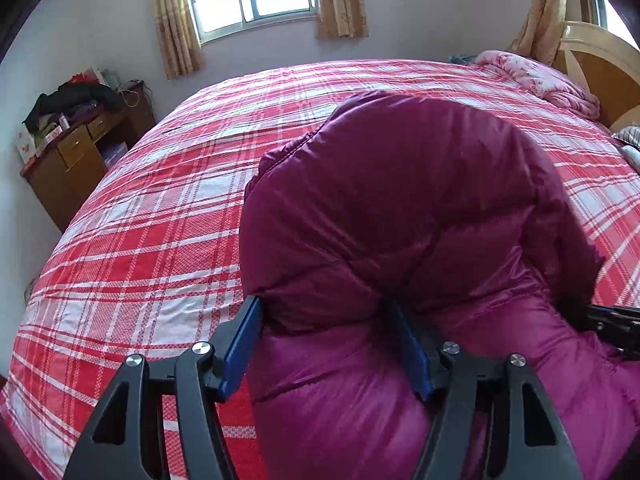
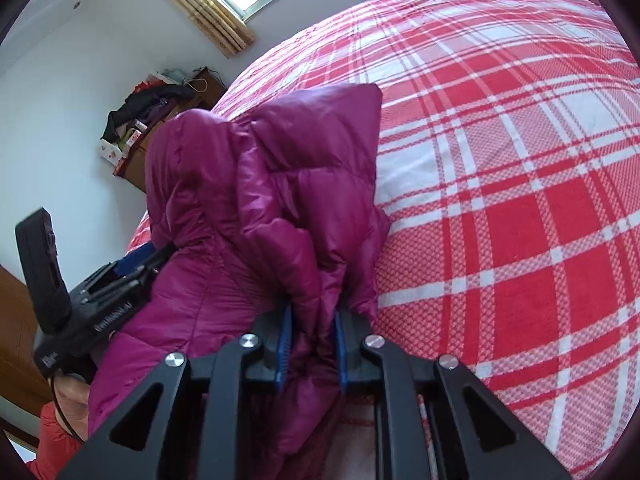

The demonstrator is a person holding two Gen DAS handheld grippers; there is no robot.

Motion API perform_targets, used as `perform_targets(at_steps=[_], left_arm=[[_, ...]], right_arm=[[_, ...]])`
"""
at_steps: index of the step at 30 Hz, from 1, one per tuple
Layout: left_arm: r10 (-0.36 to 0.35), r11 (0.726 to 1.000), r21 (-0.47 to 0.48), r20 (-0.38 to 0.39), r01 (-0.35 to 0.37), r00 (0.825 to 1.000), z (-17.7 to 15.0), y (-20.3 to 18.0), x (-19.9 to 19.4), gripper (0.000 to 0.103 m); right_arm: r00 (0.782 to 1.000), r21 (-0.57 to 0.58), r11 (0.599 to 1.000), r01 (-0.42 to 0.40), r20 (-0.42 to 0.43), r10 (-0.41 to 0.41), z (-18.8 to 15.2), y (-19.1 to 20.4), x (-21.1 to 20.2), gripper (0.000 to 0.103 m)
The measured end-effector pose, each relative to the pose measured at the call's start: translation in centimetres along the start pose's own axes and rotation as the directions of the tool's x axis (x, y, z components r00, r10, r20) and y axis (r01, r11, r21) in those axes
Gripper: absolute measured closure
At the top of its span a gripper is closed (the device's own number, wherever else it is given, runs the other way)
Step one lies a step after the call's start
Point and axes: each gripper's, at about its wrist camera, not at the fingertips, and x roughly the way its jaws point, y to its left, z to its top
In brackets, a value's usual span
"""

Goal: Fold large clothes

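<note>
A magenta puffer jacket lies bunched and partly folded over on a bed with a red and white plaid sheet. My left gripper stands wide at the jacket's near left edge. A thick fold bulges between its blue pads, and they do not pinch it. In the right wrist view the jacket rises in a heap. My right gripper is shut on a gathered bunch of its fabric near the bed's near edge. The left gripper's blue fingers show at the left, half buried under the jacket.
A wooden desk piled with clothes and boxes stands against the left wall. A pink quilt lies by the wooden headboard at the far right. A person's hand holds the left gripper. Bare plaid sheet spreads beyond the jacket.
</note>
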Motion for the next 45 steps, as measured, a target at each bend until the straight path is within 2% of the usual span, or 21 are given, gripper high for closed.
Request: perform_targets(at_steps=[4,7,8,11,13,18,22,28,30,34,37,39,40,42,44,45], left_arm=[[-0.006,1.0,-0.024,-0.005,0.006,1.0,-0.1,0.3,0.2,0.032],[-0.022,1.0,-0.021,-0.016,0.022,1.0,0.3,0.9,-0.3,0.032],[-0.017,1.0,-0.024,-0.023,0.017,1.0,0.5,1.1,-0.6,0.032],[0.012,1.0,-0.028,-0.011,-0.012,1.0,1.3,1.4,-1.8,0.032],[0.047,0.999,-0.016,0.019,-0.047,0.999,2.2,1.3,-2.4,0.032],[0.083,0.996,-0.013,0.024,-0.083,0.996,4.0,1.0,-1.3,0.032],[0.091,0.996,-0.022,-0.008,-0.091,0.996,4.1,0.7,1.3,0.031],[0.059,0.997,-0.057,-0.009,-0.06,0.998,3.6,0.5,3.2,0.029],[0.087,0.995,-0.039,-0.001,-0.087,0.996,3.4,-0.2,3.8,0.029],[0.121,0.993,-0.011,-0.013,-0.121,0.993,3.4,-1.2,4.6,0.029],[0.085,0.996,-0.011,-0.027,-0.086,0.996,3.4,-0.6,4.2,0.029],[0.033,0.999,-0.024,-0.043,-0.034,0.999,3.0,0.9,2.9,0.029],[0.024,0.999,-0.041,-0.033,-0.025,0.999,2.7,1.7,1.9,0.029],[0.012,0.996,-0.085,0.0,-0.012,1.0,1.9,3.5,-0.2,0.029],[-0.022,0.989,-0.144,0.034,0.027,0.999,0.9,5.6,-2.3,0.029],[-0.048,0.982,-0.183,0.046,0.055,0.998,0.6,6.6,-2.9,0.026]], right_arm=[[1.0,-0.018,0.999,0.029,-0.008,-0.029,0.2,0.4,-0.1,0.086],[0.995,-0.076,0.992,0.097,-0.01,-0.098,1.1,2.1,-2.0,0.08],[0.994,-0.09,0.99,0.108,0.013,-0.108,1.3,2.4,-2.9,0.076],[0.986,-0.116,0.985,0.127,0.125,-0.112,3.3,4.4,-6.1,0.076],[0.98,-0.125,0.981,0.151,0.147,-0.132,4.9,6.0,-6.4,0.076],[0.968,-0.138,0.963,0.233,0.126,-0.217,7.5,7.9,-1.8,0.076],[0.943,-0.164,0.93,0.33,0.094,-0.319,6.5,6.7,3.4,0.077],[0.942,-0.12,0.94,0.321,0.149,-0.302,5.2,4.4,4.6,0.078],[0.941,-0.113,0.941,0.32,0.151,-0.302,5.2,4.3,4.9,0.078],[0.923,-0.137,0.917,0.374,0.151,-0.354,5.3,5.1,5.4,0.078],[0.921,-0.139,0.915,0.38,0.148,-0.36,5.4,5.2,5.3,0.078],[0.936,-0.126,0.931,0.342,0.13,-0.327,5.4,4.8,4.3,0.076],[0.944,-0.113,0.942,0.317,0.13,-0.302,5.3,4.6,3.2,0.07],[0.95,-0.085,0.96,0.266,0.189,-0.247,4.5,4.5,0.1,0.051],[0.948,-0.062,0.972,0.227,0.243,-0.206,3.4,4.4,-2.9,0.014],[0.952,-0.054,0.98,0.193,0.252,-0.173,2.9,4.2,-4.0,0.011]])
